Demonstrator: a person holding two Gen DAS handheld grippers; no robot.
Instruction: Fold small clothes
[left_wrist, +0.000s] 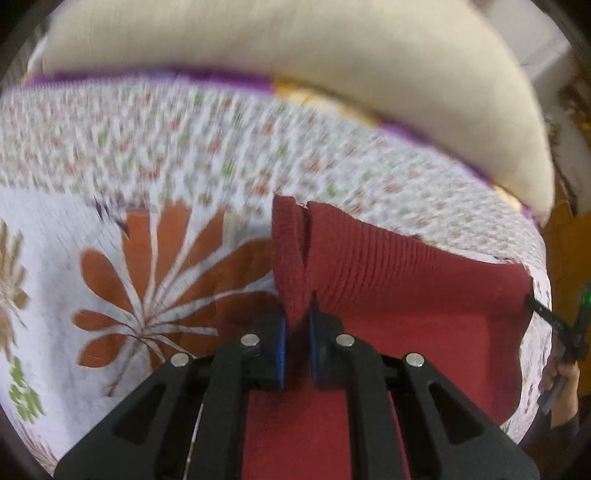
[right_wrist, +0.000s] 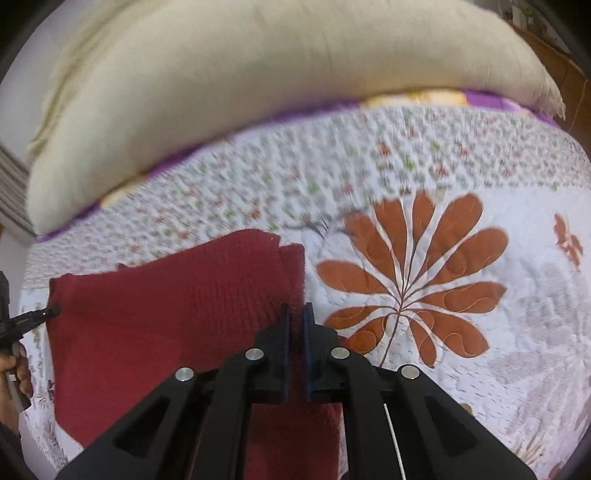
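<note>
Red knit garment (left_wrist: 399, 280) on floral quilt (left_wrist: 110, 155), left gripper (left_wrist: 297, 325) and right gripper (right_wrist: 294, 325) each pinching its corners.

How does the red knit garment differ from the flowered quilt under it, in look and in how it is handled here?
The red knit garment is one plain dark red with ribbed rows; the quilt is white with orange flowers and small sprigs. The garment is pinched at two edges, by the left gripper and the right gripper; the quilt is gripped by neither. The garment covers a small patch; the quilt spans the bed. Both are soft cloth.
</note>
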